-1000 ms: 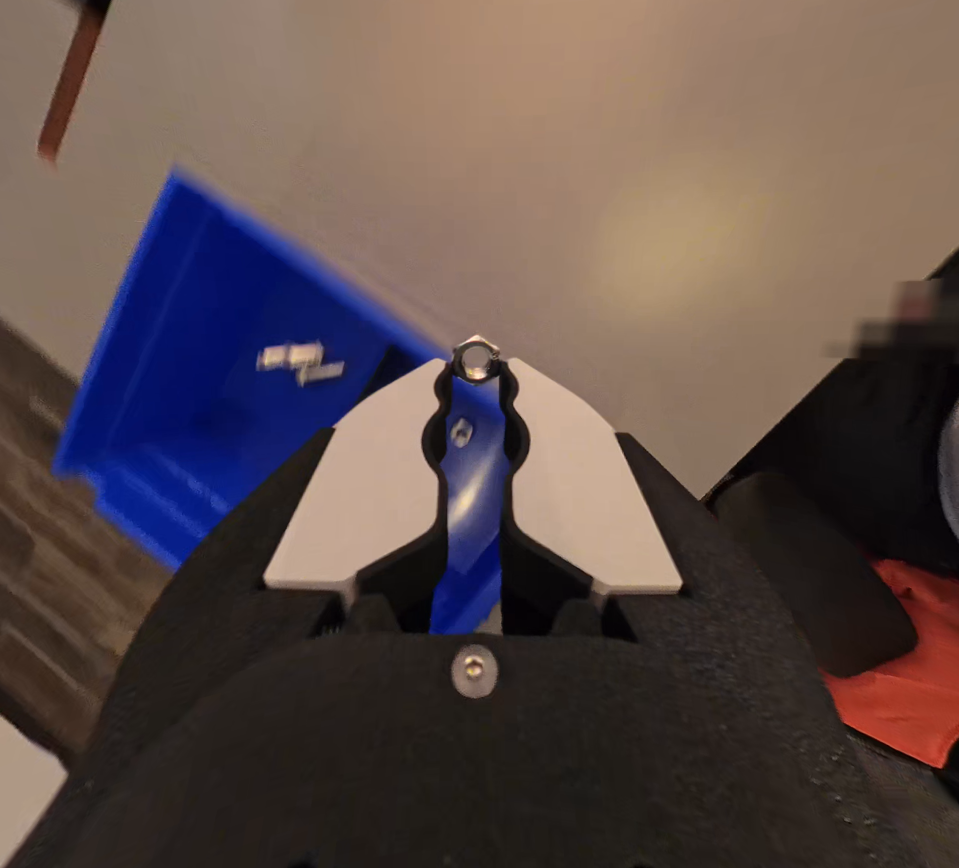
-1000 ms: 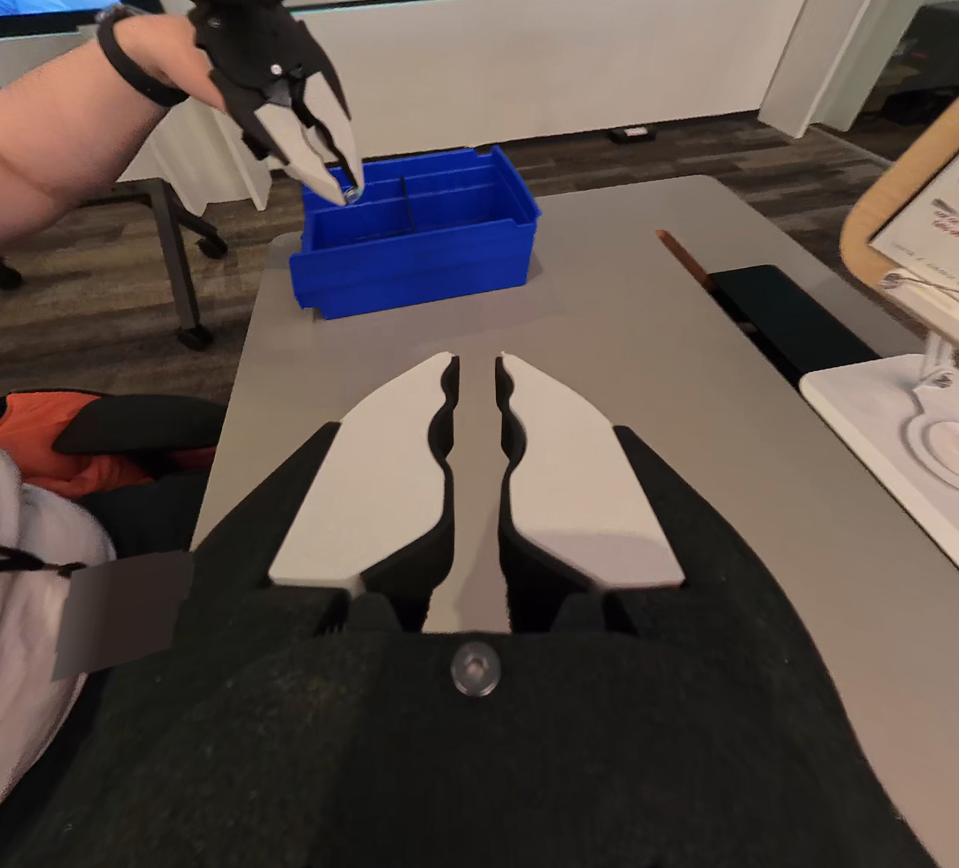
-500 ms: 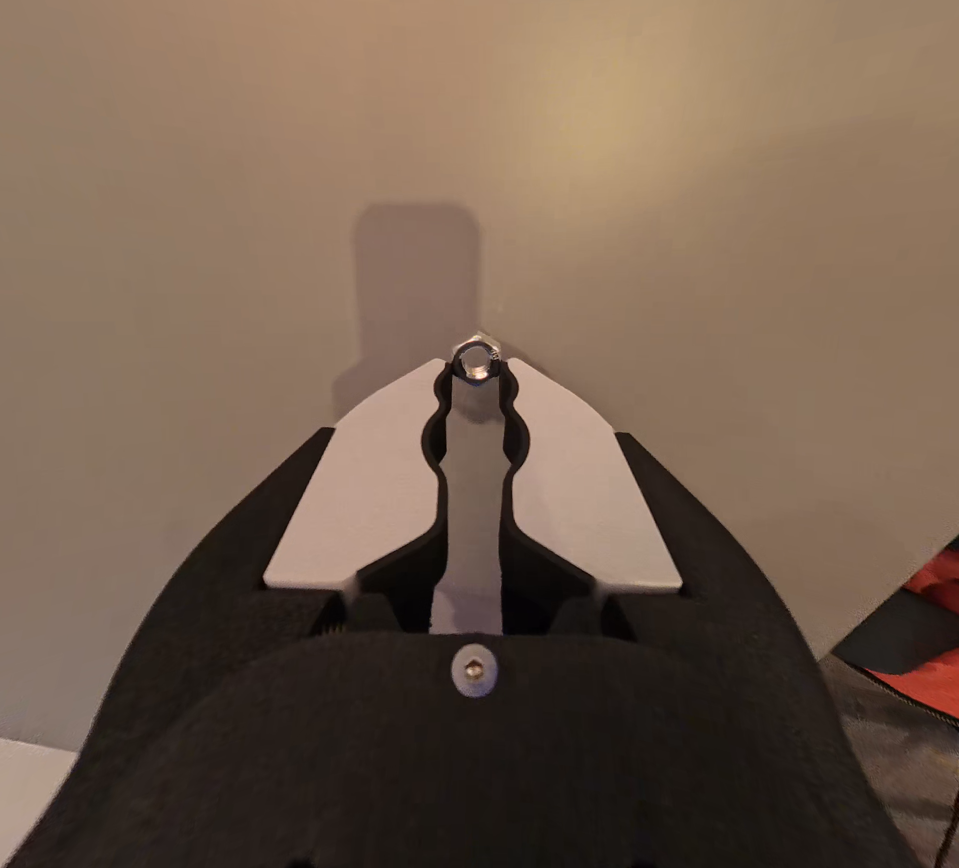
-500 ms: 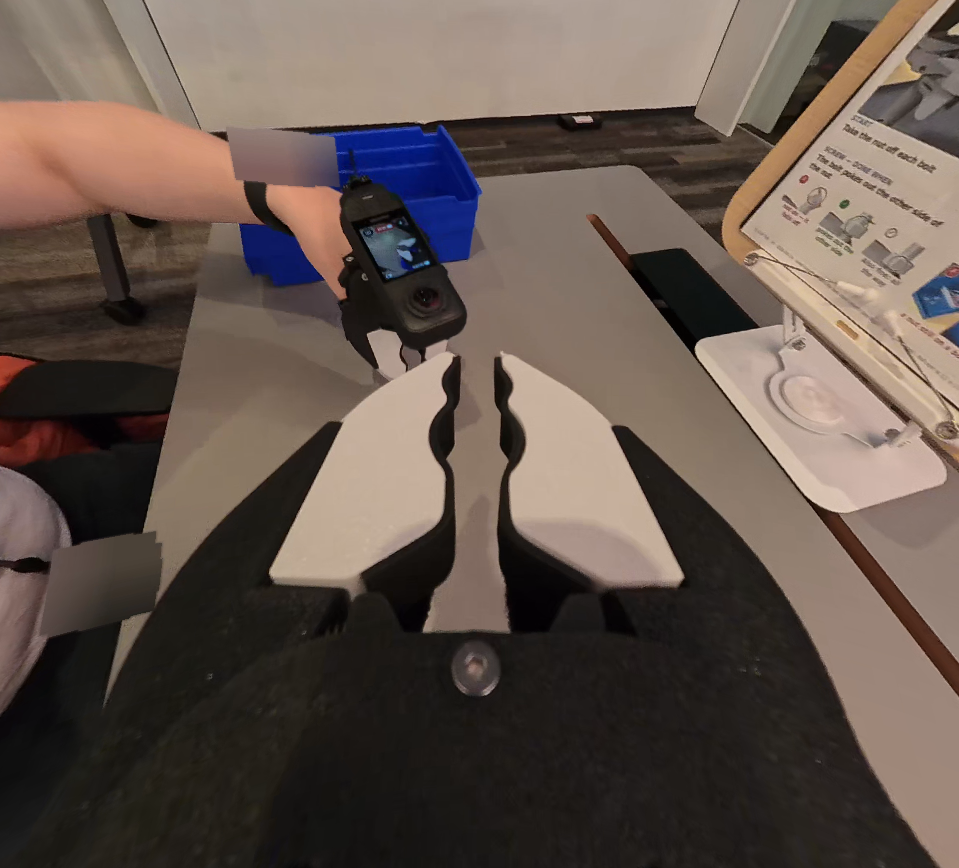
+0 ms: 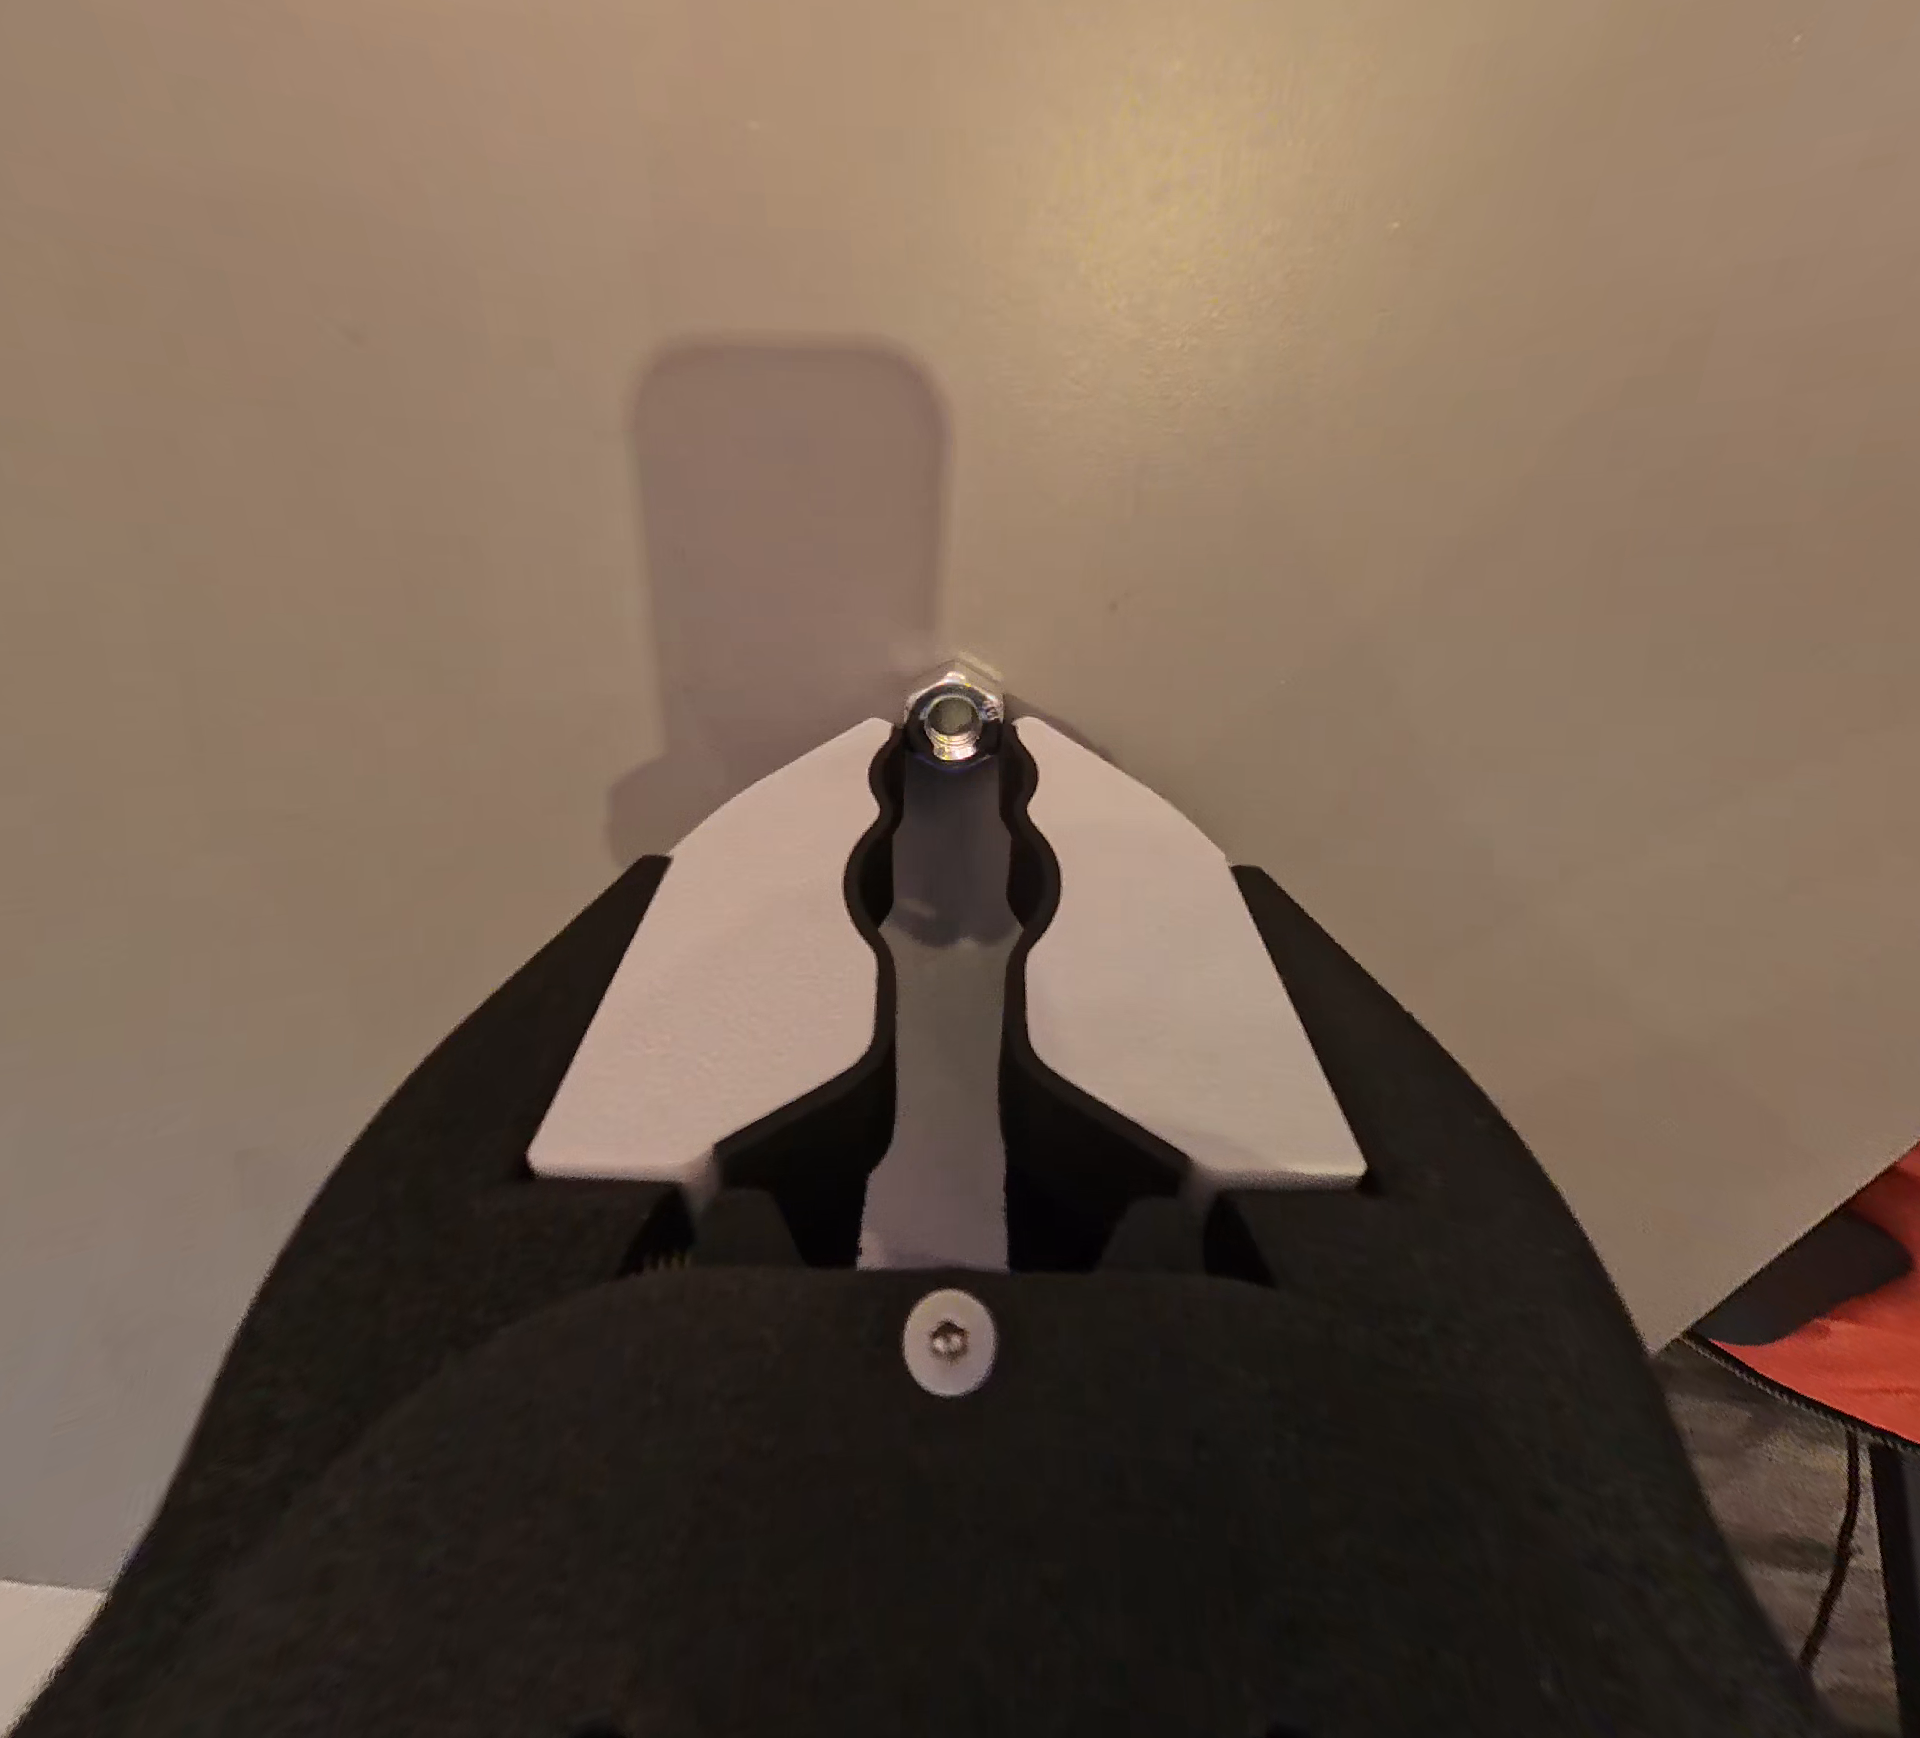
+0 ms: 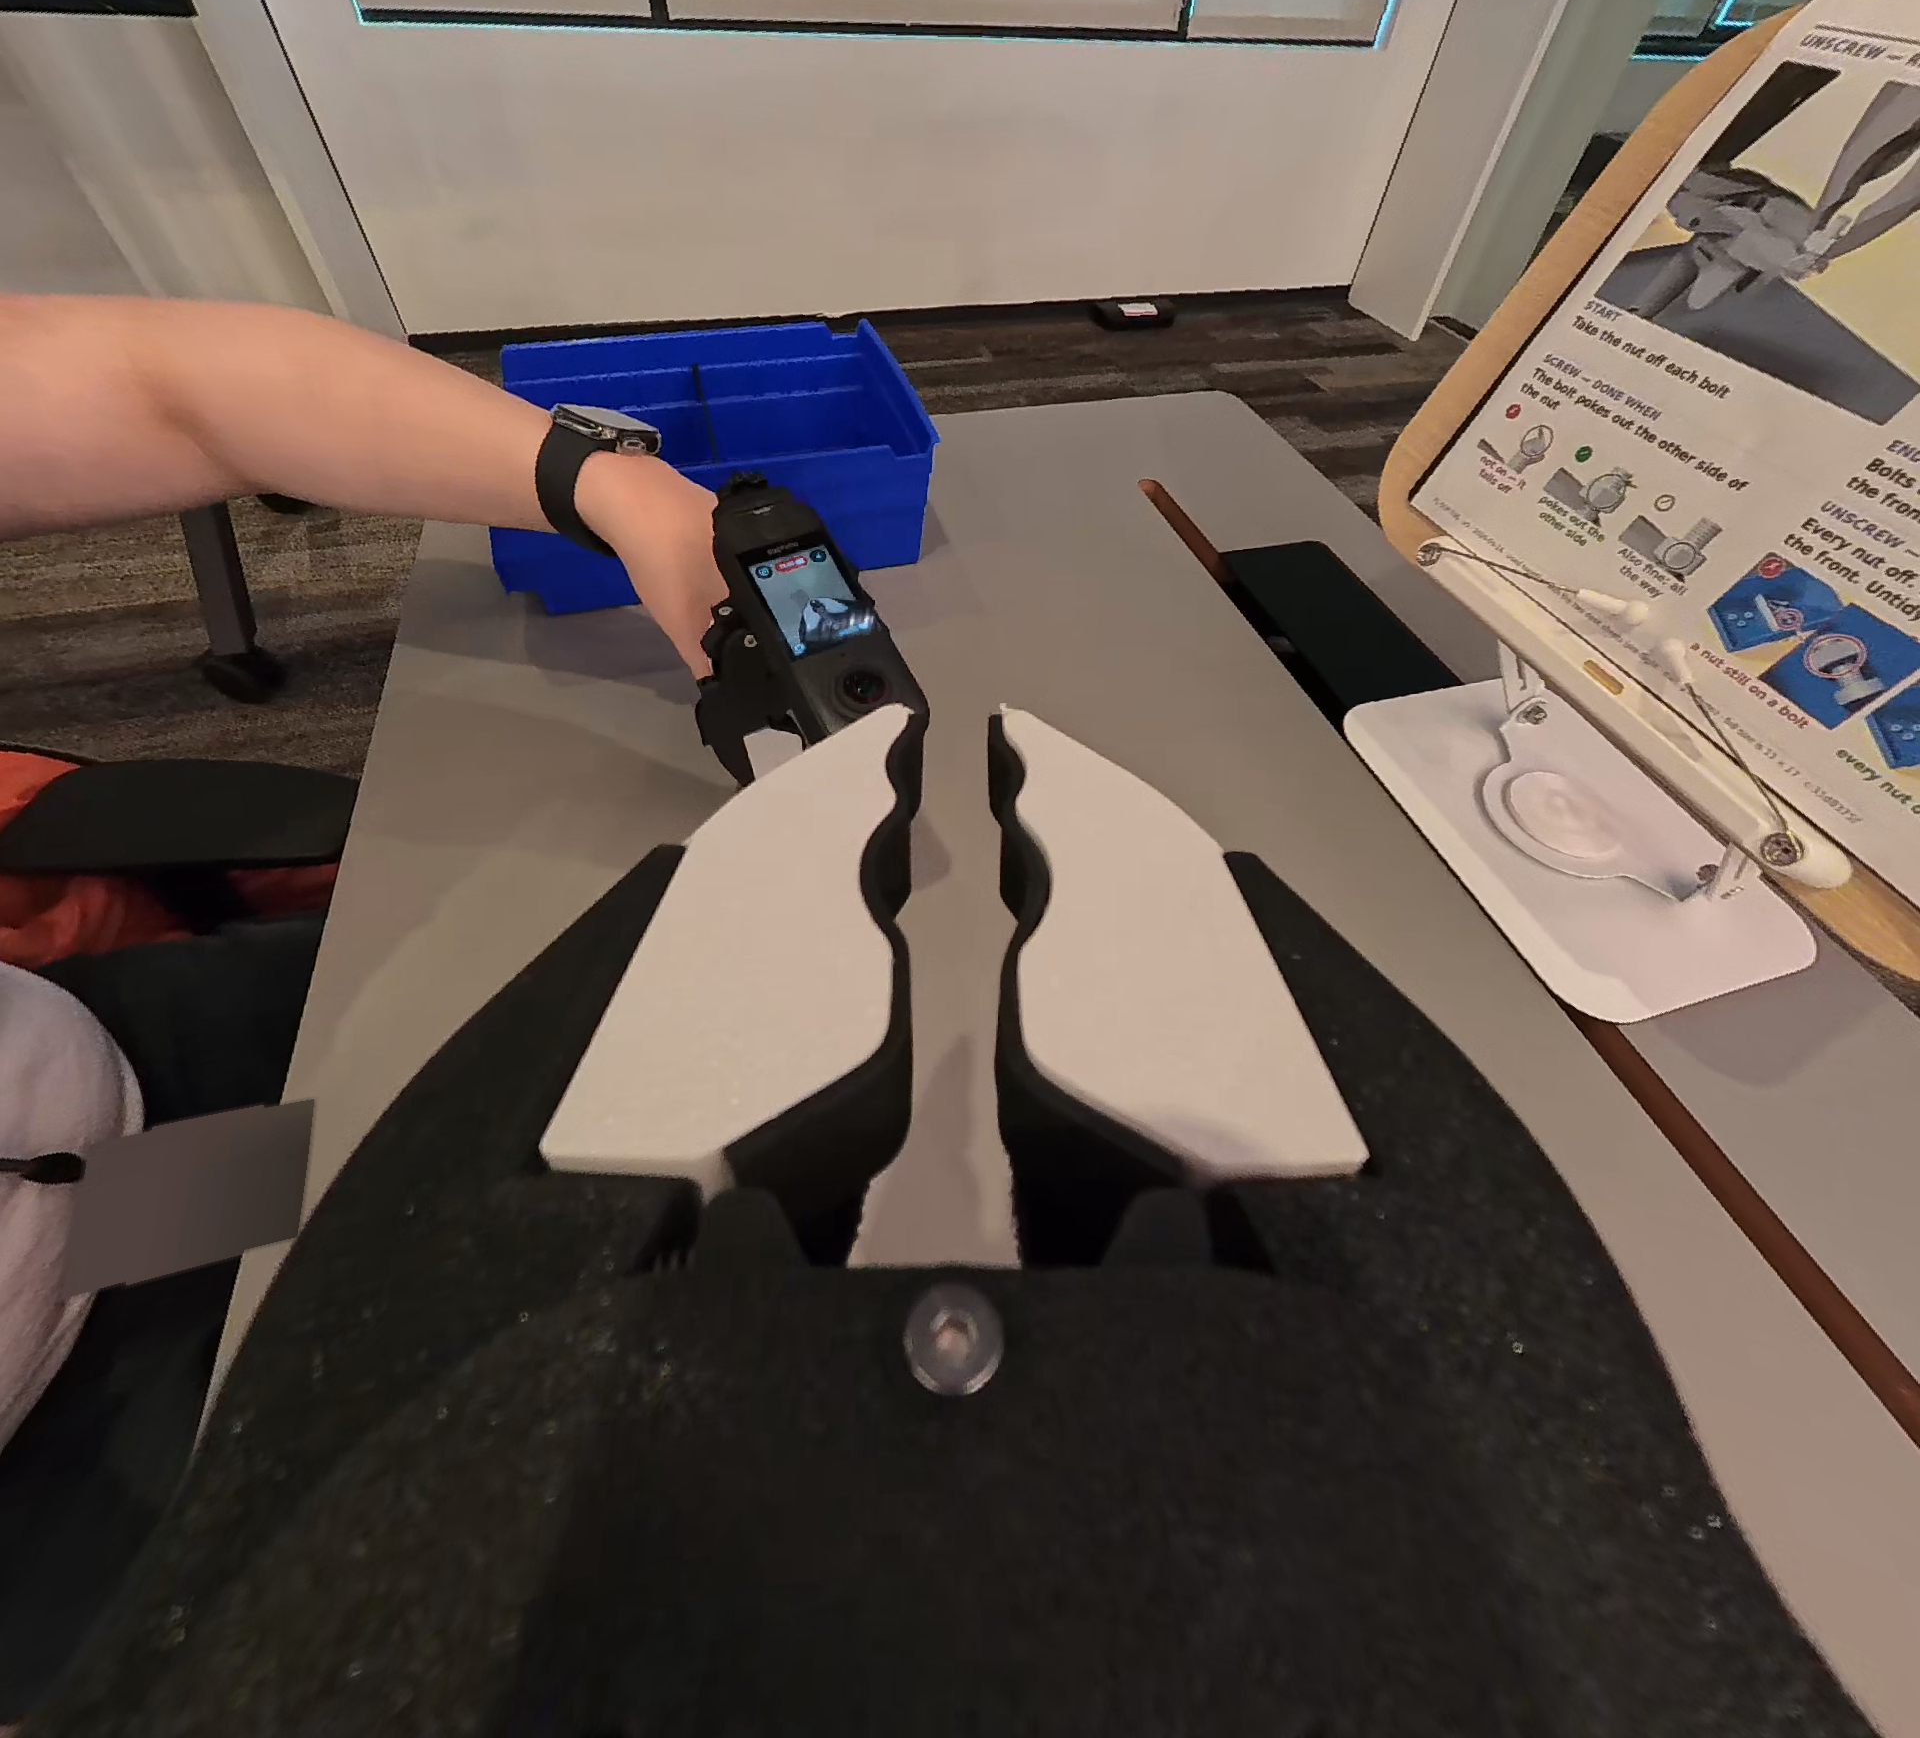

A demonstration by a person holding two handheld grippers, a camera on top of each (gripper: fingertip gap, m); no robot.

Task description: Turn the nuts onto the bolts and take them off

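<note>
My left gripper (image 5: pixel 951 738) is shut on a small silver hex nut (image 5: pixel 951 722), pinched at its fingertips. It points down and hangs close above the grey table (image 5: pixel 1351 338). In the right wrist view the left gripper (image 6: pixel 764 758) is held by a hand and sits low over the table, just ahead and left of my right gripper. Its tips are partly hidden behind my right gripper's left finger. My right gripper (image 6: pixel 956 722) hovers above the table with a narrow gap between its fingers and nothing in it. No bolt is visible.
A blue divided bin (image 6: pixel 810 462) stands at the table's far left end. An instruction board (image 6: pixel 1683 400) on a white stand base (image 6: pixel 1558 867) stands at the right. A black pad (image 6: pixel 1330 618) lies by the table's right edge. A chair armrest (image 6: pixel 156 815) is at the left. Left tips to right tips: about 30 centimeters.
My left gripper carried the nut from over the blue bin down to the middle of the table, near my right gripper. The right gripper turned a little to the right and kept the same gap.
</note>
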